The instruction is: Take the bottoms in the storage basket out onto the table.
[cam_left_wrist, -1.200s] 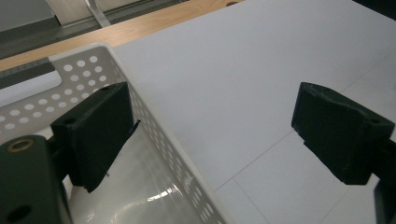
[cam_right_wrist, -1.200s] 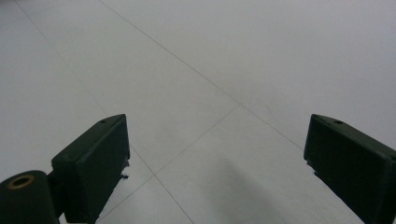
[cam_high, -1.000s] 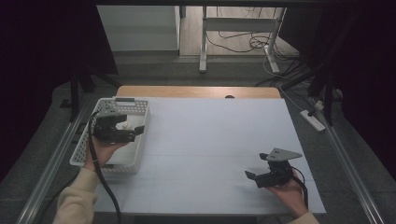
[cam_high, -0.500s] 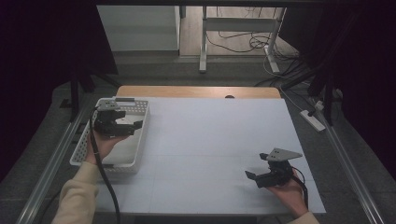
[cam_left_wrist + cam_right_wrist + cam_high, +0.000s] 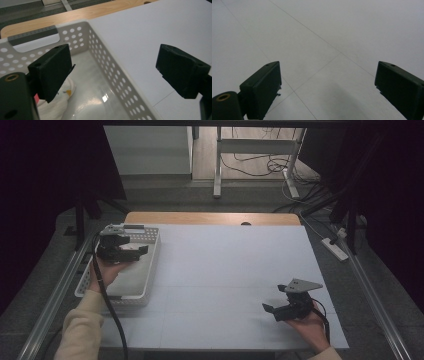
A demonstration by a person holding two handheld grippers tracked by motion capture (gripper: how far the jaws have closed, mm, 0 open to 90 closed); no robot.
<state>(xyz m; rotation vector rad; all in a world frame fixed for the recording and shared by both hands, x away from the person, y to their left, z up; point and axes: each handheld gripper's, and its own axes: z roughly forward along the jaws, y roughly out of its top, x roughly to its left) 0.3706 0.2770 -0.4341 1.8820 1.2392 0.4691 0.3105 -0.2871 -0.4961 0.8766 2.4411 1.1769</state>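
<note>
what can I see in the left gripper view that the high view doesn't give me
The left gripper view gives a close look inside the white perforated basket: a soft white item with small coloured marks lies on its floor beside the open left gripper. The high view adds the right gripper, open and low over the white table, and the floor with cables beyond. Both show the basket, the white tabletop and its wooden far edge.
</note>
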